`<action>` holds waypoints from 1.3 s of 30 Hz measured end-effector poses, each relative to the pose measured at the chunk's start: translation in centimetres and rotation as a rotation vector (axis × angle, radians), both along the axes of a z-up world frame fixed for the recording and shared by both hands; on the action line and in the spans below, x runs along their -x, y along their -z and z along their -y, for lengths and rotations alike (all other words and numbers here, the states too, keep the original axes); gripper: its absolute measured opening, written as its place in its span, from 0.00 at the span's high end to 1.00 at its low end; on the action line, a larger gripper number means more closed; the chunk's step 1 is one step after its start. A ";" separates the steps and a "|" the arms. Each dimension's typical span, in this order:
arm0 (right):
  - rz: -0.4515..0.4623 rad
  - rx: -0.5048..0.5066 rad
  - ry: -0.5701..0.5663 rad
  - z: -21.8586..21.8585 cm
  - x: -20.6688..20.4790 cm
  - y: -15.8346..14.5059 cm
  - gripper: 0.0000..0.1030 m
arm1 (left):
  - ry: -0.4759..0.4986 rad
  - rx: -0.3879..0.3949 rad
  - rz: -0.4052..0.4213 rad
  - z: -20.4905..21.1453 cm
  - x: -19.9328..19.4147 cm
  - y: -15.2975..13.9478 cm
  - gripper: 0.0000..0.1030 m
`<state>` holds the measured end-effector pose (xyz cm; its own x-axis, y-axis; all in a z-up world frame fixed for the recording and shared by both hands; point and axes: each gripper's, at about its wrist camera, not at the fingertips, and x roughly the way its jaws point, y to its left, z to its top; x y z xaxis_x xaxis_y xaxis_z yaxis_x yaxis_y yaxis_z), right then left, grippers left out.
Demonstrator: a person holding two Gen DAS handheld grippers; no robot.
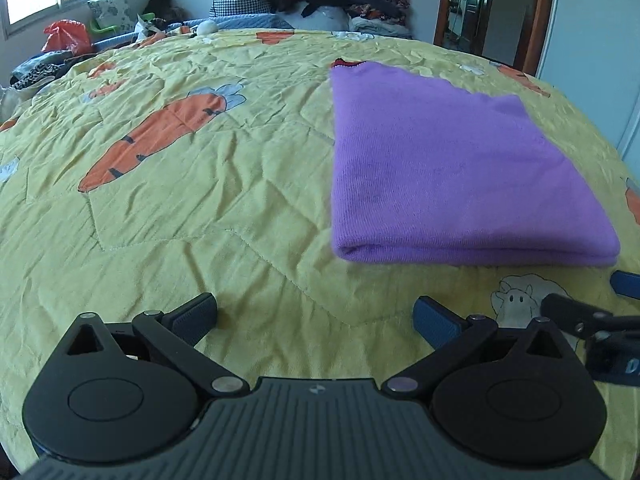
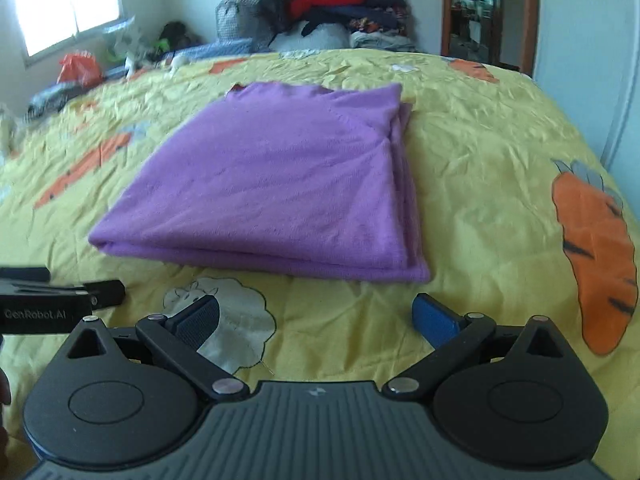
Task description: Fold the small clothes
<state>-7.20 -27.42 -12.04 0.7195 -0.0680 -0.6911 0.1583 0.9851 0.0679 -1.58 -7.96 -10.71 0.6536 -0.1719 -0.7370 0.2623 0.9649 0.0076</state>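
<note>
The folded purple garment (image 2: 272, 184) is laid on the yellow bedspread (image 1: 200, 200). Its stacked right-side layers are shown only by the right view. Both the left hand-held gripper (image 1: 316, 316) and the right hand-held gripper (image 2: 316, 316) are spread, empty.

left gripper (image 1: 316, 318): fingers spread wide, holding nothing | right gripper (image 2: 316, 316): fingers spread wide, holding nothing

Left gripper (image 1: 315, 317): black linkage arms, round black hubs, silver pivot pins, ribbed grey body with a small logo. Finger pads (image 1: 436, 321) blue, textured. Right gripper (image 2: 316, 318): same build. Its side carries white lettering, possibly "GenRobot.AI", seen on the left unit's casing.
</note>
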 end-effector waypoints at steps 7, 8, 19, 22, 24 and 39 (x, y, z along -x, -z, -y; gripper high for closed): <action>0.003 0.034 0.011 -0.7 -0.2 0.2 0.00 | 0.017 -0.004 -0.014 0.0 -0.2 0.0 0.00; 0.003 0.034 0.016 -0.8 -0.3 0.2 0.00 | 0.017 -0.002 -0.014 -0.1 -0.2 -0.1 0.00; 0.017 0.036 0.023 -0.8 -0.2 0.4 0.00 | 0.011 0.006 0.025 -0.1 0.4 0.2 0.00; 0.016 0.036 0.026 -0.8 -0.3 0.3 0.00 | 0.015 0.009 0.037 -0.1 0.6 0.3 0.00; 0.015 0.038 0.026 -0.9 -0.4 0.3 0.00 | 0.018 0.010 0.043 -0.1 0.6 0.3 0.00; 0.014 0.040 0.019 -1.8 1.1 0.3 0.00 | 0.070 -0.003 0.004 1.2 0.0 0.2 0.00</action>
